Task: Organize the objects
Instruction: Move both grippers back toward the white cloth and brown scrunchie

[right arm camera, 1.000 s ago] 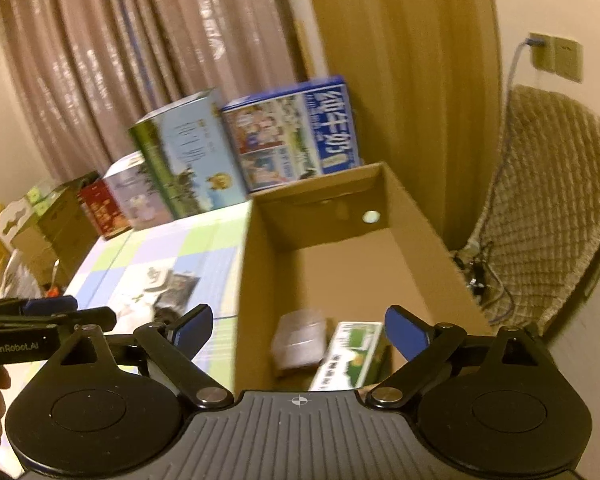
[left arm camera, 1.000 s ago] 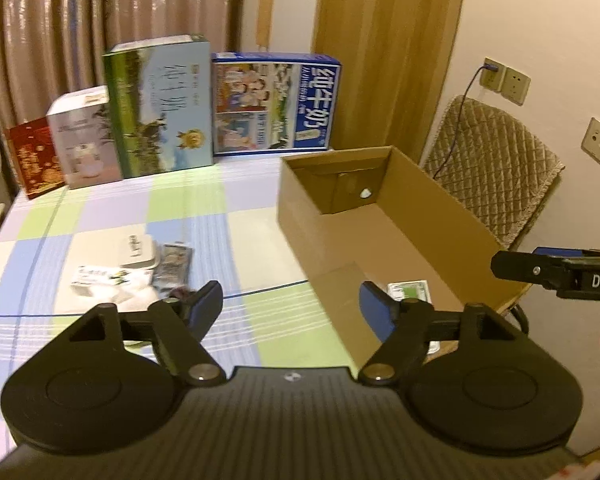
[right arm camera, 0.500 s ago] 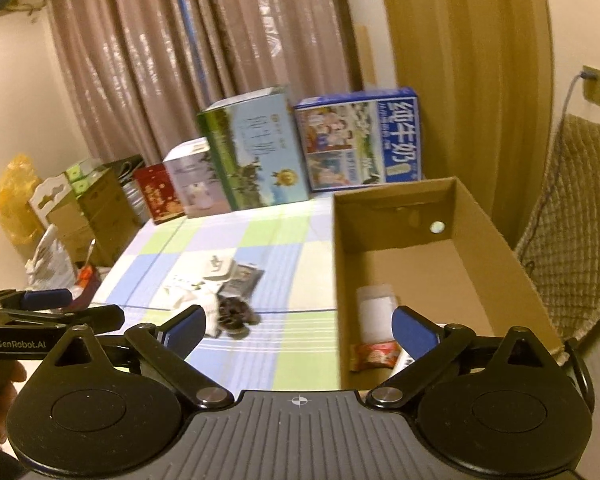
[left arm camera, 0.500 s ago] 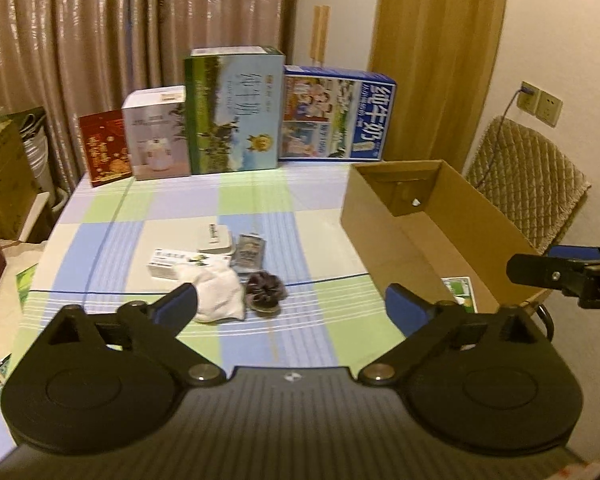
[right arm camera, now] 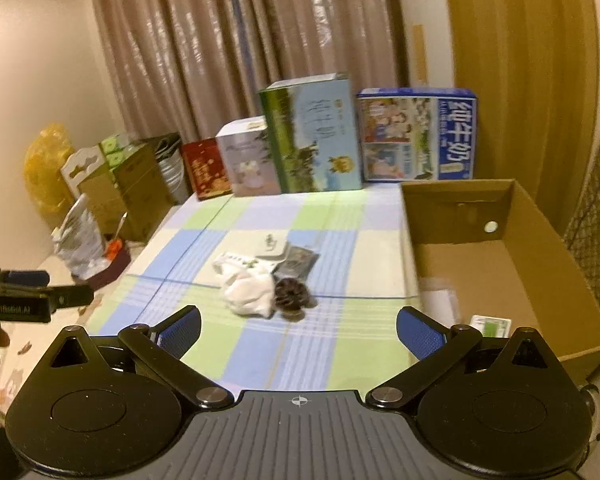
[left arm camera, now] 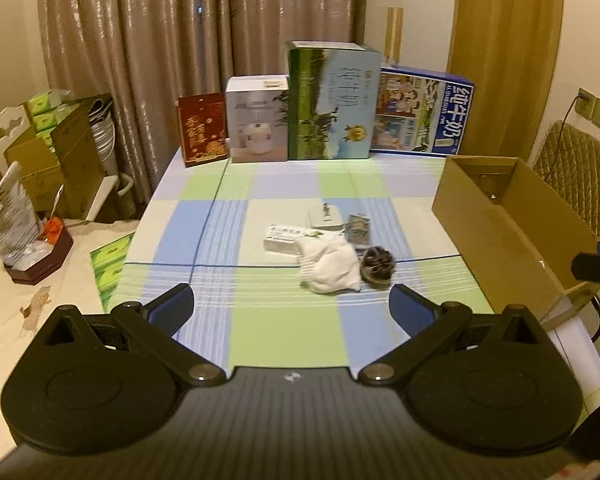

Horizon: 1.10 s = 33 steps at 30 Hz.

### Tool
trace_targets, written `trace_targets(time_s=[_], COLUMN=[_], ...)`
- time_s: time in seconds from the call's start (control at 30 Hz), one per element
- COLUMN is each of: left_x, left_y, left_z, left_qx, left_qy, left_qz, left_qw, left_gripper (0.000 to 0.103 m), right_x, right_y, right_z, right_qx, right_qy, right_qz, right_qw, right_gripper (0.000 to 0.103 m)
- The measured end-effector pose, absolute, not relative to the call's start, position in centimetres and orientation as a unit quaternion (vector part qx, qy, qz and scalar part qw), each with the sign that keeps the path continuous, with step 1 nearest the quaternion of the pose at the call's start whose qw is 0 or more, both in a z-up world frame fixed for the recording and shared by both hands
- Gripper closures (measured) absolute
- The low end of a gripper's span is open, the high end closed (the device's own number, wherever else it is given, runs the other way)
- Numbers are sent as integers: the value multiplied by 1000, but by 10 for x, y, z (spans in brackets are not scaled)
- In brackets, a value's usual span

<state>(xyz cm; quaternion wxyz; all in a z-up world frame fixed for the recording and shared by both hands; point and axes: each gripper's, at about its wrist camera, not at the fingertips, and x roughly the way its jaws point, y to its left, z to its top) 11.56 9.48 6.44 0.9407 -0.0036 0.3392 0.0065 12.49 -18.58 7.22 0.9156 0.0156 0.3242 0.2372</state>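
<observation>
A small heap lies mid-table: a white cloth (left arm camera: 329, 266), a dark round scrunchie (left arm camera: 377, 267), a flat white box (left arm camera: 284, 238), a white square case (left arm camera: 324, 217) and a dark packet (left arm camera: 357, 230). The cloth (right arm camera: 250, 290) and scrunchie (right arm camera: 292, 298) also show in the right wrist view. An open cardboard box (left arm camera: 511, 224) stands at the table's right edge; it holds a green-and-white packet (right arm camera: 491, 326). My left gripper (left arm camera: 292, 306) is open and empty, held above the near table. My right gripper (right arm camera: 298, 328) is open and empty, also held back from the heap.
Several cartons (left arm camera: 331, 100) stand along the table's far edge before the curtain. A quilted chair (left arm camera: 575, 176) is right of the cardboard box. Boxes and bags (left arm camera: 48, 148) crowd the floor on the left, with a bed edge (left arm camera: 28, 292) nearby.
Both grippers have pulled back and up from the cardboard box, away from the table. The left view has swung left onto the heap. Both stay open and empty.
</observation>
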Motion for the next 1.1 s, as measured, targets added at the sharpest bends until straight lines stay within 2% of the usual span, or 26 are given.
trace_targets(time_s=[0.33,0.73,0.77,0.83,0.93,1.0,1.1], left_x=[130,202,209,219,233,245,264], left_y=[105,107,108,110,111,112,103], left_z=[42,-37,-43,-57,-72,-78,-85], left_qx=[-1,-6,-5,0,3,3,60], left_qy=[351,378,379,379,388,393,395], left_qz=[4,-32,-35,-40,-42,-52,-67], left_qw=[936,925,925,925,921,918,914], left_gripper=[1,1,1,1,2,4,9], right_x=[131,196,202,215,234,246,261], right_y=[-151,-123,-121,-117,-110,-104,-90], right_z=[37,-45,-52,-66,-86,-94,-101], right_qx=[-9,-48,-53,-63,-87,-100,-146], right_qy=[327,331,331,331,337,341,327], right_qz=[273,276,276,281,282,279,283], right_qw=[905,901,901,899,894,892,890], right_gripper=[2,2,3,17,26,28,30])
